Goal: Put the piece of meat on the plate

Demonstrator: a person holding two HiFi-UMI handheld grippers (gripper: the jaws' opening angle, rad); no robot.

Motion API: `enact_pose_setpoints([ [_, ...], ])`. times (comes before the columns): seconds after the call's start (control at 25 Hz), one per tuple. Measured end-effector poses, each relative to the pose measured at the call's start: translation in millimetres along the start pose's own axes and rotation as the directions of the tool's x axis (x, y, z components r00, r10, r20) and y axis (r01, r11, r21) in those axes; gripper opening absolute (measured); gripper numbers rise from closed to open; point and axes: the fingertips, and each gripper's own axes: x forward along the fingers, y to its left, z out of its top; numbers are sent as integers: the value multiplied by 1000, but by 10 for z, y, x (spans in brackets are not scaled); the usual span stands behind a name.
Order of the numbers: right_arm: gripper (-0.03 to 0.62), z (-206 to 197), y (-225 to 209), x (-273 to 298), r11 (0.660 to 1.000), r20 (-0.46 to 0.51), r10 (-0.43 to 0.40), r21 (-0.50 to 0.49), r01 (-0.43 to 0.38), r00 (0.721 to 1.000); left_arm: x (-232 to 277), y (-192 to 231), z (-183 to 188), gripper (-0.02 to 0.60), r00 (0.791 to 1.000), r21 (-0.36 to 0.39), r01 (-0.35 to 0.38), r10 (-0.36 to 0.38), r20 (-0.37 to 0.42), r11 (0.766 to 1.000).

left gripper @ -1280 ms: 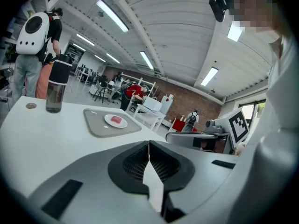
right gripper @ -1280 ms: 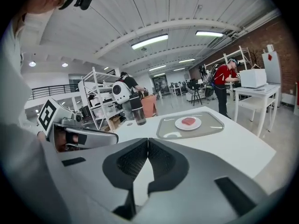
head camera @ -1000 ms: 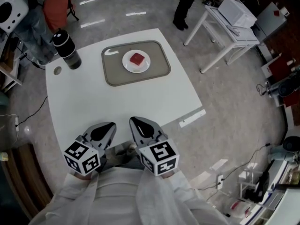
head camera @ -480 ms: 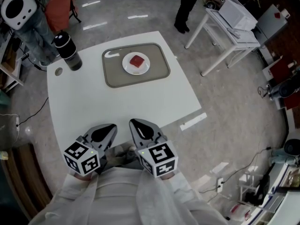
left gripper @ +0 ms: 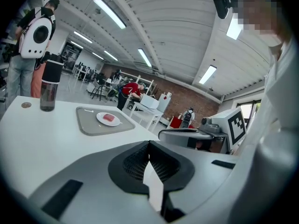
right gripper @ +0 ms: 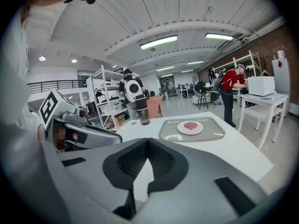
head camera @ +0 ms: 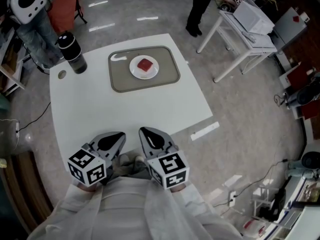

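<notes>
So the piece of meat (head camera: pixel 145 64) is already sitting on the plate (head camera: pixel 136 72), which is resting on the grey tray (head camera: pixel 120 81) at the far side of the bench (head camera: pixel 100 114); to me the job is looking basically done. Both grippers are hovering at the near edge, right by the person's body; the left gripper (head camera: pixel 118 135) and the right gripper (head camera: pixel 145 132) are each showing jaws pressed together with nothing in them. The meat is lying straight ahead, well apart from both, roughly in line with the right gripper, so that one is looking marginally nearer; the chunk is looking squarish, no clear long axis.
</notes>
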Motion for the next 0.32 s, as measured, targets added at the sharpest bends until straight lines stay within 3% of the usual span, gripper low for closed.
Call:
enact_pose_setpoints([
  [0.32, 15, -9, 16, -22, 1000, -4, 8, 0, -8, 1000, -36, 5, -23, 9, 1000, -27, -11, 11, 1, 1000],
])
